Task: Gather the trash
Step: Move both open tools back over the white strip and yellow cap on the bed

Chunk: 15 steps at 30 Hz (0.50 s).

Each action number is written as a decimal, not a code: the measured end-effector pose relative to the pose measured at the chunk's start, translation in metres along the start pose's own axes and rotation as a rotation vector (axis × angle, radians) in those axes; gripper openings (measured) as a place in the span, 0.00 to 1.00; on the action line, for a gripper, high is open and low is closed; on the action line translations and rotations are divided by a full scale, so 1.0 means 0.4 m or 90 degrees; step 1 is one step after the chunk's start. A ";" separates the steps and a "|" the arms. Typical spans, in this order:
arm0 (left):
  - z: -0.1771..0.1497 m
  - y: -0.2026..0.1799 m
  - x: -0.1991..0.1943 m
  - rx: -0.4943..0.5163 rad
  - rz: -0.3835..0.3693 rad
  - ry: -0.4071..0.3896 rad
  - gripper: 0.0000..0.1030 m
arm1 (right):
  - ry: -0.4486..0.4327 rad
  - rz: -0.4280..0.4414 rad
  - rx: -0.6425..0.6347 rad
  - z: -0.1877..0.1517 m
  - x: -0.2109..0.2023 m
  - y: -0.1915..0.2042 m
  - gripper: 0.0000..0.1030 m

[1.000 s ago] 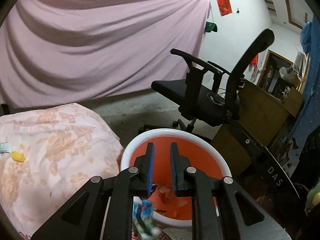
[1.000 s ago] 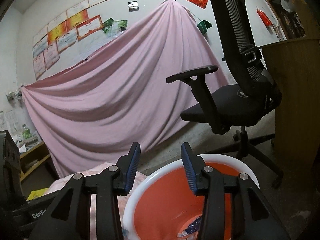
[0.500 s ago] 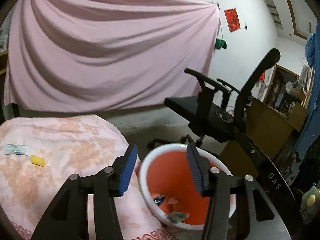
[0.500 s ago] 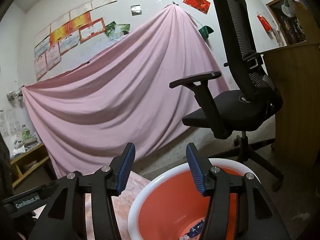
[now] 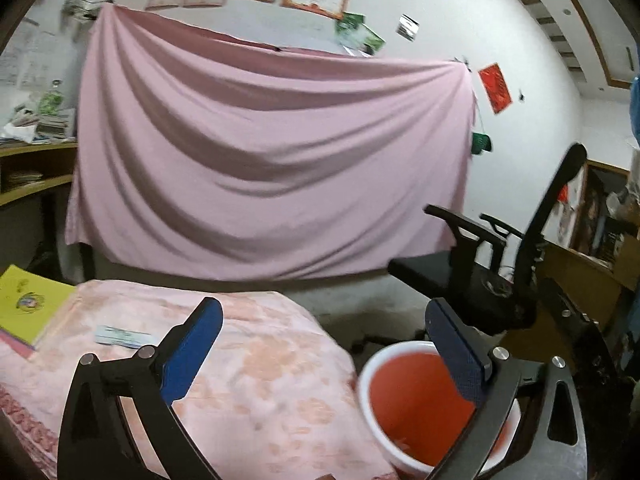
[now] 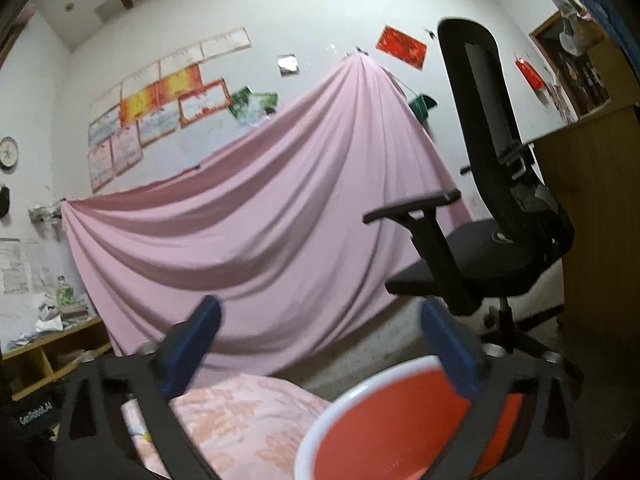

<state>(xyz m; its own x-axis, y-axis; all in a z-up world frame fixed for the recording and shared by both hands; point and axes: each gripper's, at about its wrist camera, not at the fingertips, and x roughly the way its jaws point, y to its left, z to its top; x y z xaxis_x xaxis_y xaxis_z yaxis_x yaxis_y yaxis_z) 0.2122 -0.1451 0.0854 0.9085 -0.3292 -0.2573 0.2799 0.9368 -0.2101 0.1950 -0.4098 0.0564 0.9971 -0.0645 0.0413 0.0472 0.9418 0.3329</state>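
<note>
An orange basin with a white rim [image 5: 404, 396] stands on the floor beside a table covered in a pink floral cloth [image 5: 256, 376]; it also shows in the right wrist view [image 6: 384, 420]. A small white and green wrapper [image 5: 120, 336] lies on the cloth, left of my left gripper [image 5: 320, 340], which is open and empty, raised above the table edge and basin. My right gripper [image 6: 320, 340] is open and empty, above the basin's near rim. The basin's contents are mostly hidden.
A black office chair [image 5: 500, 276] stands behind the basin, also in the right wrist view [image 6: 492, 240]. A pink sheet [image 5: 260, 168] hangs on the back wall. A yellow book [image 5: 28, 304] lies at the table's left. A wooden desk [image 6: 600, 240] is at the right.
My left gripper opened, dropping wrappers into the basin, then rose and tilted up and left over the table. My right gripper opened wider and tilted up.
</note>
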 end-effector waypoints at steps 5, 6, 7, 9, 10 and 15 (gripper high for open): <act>-0.004 0.060 -0.049 0.008 0.048 -0.031 0.96 | -0.010 0.037 -0.029 -0.005 -0.001 0.053 1.00; -0.006 0.071 -0.057 0.011 0.056 -0.035 0.96 | -0.010 0.043 -0.034 -0.007 -0.001 0.062 1.00; -0.009 0.085 -0.070 0.013 0.063 -0.040 0.96 | -0.011 0.052 -0.042 -0.010 -0.002 0.076 1.00; -0.016 0.110 -0.089 0.017 0.079 -0.047 0.97 | -0.012 0.064 -0.057 -0.016 -0.004 0.099 1.00; -0.019 0.120 -0.095 0.018 0.085 -0.050 0.97 | -0.014 0.070 -0.065 -0.020 -0.004 0.112 1.00; -0.030 0.180 -0.117 0.017 0.116 -0.057 0.97 | -0.013 0.096 -0.089 -0.041 0.001 0.176 1.00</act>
<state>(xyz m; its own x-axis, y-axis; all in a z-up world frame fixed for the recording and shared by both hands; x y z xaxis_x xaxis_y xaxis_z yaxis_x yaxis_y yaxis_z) 0.1860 -0.0636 0.0709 0.9685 -0.1426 -0.2040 0.1149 0.9832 -0.1421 0.1997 -0.3382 0.0644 0.9922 0.0747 0.1001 -0.0925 0.9779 0.1875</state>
